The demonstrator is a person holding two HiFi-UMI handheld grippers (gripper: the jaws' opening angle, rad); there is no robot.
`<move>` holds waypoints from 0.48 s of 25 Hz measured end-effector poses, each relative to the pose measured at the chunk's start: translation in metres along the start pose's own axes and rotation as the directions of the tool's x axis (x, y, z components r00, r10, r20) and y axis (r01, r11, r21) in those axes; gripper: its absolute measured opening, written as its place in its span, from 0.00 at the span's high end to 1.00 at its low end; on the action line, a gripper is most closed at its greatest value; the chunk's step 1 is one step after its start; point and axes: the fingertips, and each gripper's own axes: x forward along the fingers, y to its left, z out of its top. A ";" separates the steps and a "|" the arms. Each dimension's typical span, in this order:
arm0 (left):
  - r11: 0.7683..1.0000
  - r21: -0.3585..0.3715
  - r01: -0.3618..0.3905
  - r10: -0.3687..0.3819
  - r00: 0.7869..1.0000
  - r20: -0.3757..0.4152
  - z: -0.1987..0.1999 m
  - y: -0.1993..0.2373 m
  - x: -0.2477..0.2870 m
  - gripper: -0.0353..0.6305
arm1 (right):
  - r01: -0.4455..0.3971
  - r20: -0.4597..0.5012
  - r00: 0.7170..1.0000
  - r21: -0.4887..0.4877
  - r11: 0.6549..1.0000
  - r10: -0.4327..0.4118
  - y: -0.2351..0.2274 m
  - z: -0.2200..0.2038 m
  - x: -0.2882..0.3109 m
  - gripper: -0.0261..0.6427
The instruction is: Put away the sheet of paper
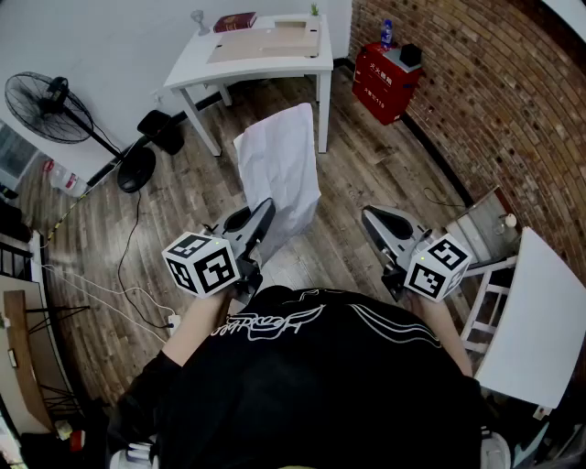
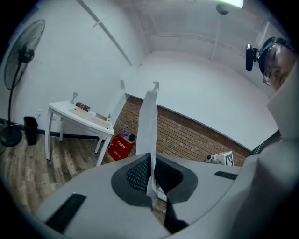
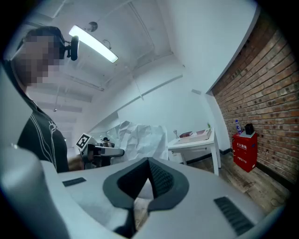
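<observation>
**Black shirt below, paper held out ahead**

Nearest the head camera is the person's black shirt point(image 1: 311, 385), filling the frame at 6 o'clock, with both tools reaching forward from it. At 11 o'clock from the shirt, the left claw point(image 1: 266, 208) is clamped on the lower edge of the sheet of paper point(image 1: 279, 169), which stands up from it toward 12 o'clock over the plank floor point(image 1: 192, 192). From above, the sheet reads as a broad, pale, slightly curled rectangle. The left gripper view shows it edge-on instead, as a thin white strip pinched between dark ribbed pads point(image 2: 138, 175). Only the right gripper view shows its face, heavily creased and crumpled.

The right claw point(image 1: 367, 213), at 1 o'clock from the shirt, has its jaws together and holds nothing.

Farther off, a white tabletop point(image 1: 265, 55) at 12 o'clock carries a red book point(image 1: 234, 22). A red cabinet point(image 1: 385, 82) stands against the rough brick wall point(image 1: 494, 101) at 1 o'clock, and a fan point(image 1: 50, 105) at 10 o'clock.
</observation>
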 end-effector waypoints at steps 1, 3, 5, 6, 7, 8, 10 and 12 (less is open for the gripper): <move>1.000 0.001 0.001 -0.001 1.000 -0.004 0.000 0.001 0.002 0.90 | 0.001 0.004 1.000 0.000 1.000 -0.001 -0.001 0.001 0.001 0.96; 1.000 0.001 0.002 -0.002 1.000 -0.012 0.000 0.004 0.005 0.90 | 0.002 0.007 1.000 -0.003 1.000 -0.002 -0.003 0.000 0.004 0.96; 1.000 0.000 0.002 -0.002 1.000 -0.017 -0.001 0.008 0.007 0.90 | 0.002 0.002 1.000 -0.004 1.000 -0.002 -0.005 -0.003 0.007 0.96; 1.000 -0.003 0.003 -0.003 1.000 -0.020 -0.001 0.010 0.009 0.90 | 0.004 -0.002 1.000 0.000 1.000 -0.004 -0.006 -0.005 0.008 0.96; 1.000 -0.007 0.004 -0.004 1.000 -0.023 -0.001 0.012 0.011 0.90 | 0.008 -0.005 1.000 0.007 1.000 -0.008 -0.008 -0.007 0.009 0.96; 1.000 -0.011 0.007 -0.007 1.000 -0.027 -0.001 0.015 0.014 0.90 | 0.014 -0.006 1.000 0.015 1.000 -0.014 -0.011 -0.009 0.011 0.96; 1.000 -0.020 0.012 -0.013 0.999 -0.036 0.000 0.023 0.024 0.90 | 0.032 -0.011 0.999 0.033 0.999 -0.031 -0.022 -0.011 0.015 0.96; 0.999 -0.034 0.019 -0.020 0.999 -0.043 0.000 0.033 0.038 0.90 | 0.058 -0.022 0.998 0.049 0.997 -0.057 -0.037 -0.015 0.020 0.96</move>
